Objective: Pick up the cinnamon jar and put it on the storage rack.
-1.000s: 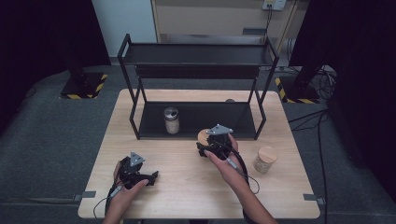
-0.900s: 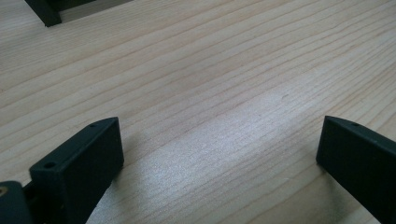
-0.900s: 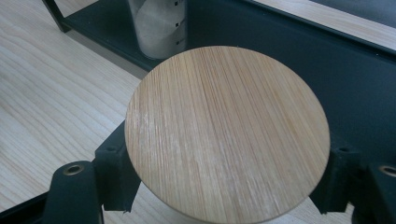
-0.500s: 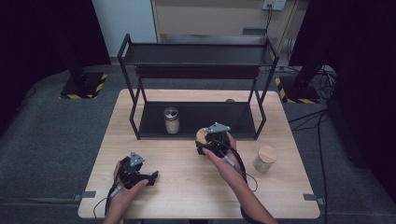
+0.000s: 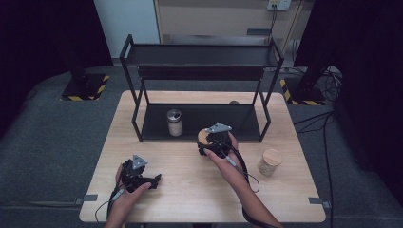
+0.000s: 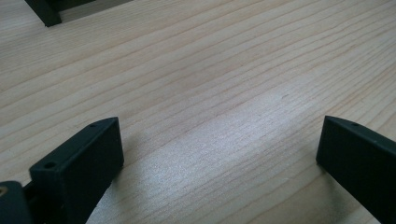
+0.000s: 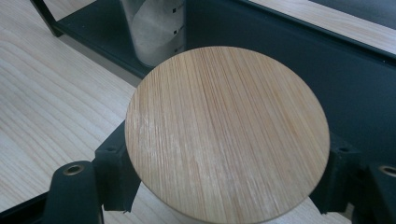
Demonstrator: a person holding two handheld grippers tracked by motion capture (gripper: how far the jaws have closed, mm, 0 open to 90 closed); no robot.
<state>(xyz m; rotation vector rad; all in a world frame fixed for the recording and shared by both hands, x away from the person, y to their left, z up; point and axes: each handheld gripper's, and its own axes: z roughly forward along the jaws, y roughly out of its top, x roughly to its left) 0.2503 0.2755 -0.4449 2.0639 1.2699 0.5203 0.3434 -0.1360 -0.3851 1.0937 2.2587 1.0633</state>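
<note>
My right gripper [image 5: 205,144] is shut on a jar with a round wooden lid [image 5: 203,137], just in front of the black rack's lower shelf [image 5: 209,118]. In the right gripper view the lid [image 7: 229,135] sits between the two jaws of that gripper [image 7: 224,179], which press on the jar's sides below it. A glass jar with a metal lid [image 5: 174,122] stands on the lower shelf, also seen as a glass jar [image 7: 154,32] behind the lid. My left gripper [image 5: 153,181] rests on the table near the front left, open [image 6: 219,149] over bare wood.
A second wooden-lidded jar [image 5: 269,162] stands on the table [image 5: 190,199] at the right. The two-tier black rack [image 5: 199,71] spans the table's back half, with its posts at both sides. Cables trail from both grippers toward the front edge.
The right gripper with its jar has edged slightly left toward the rack. The left gripper has stayed where it was.
</note>
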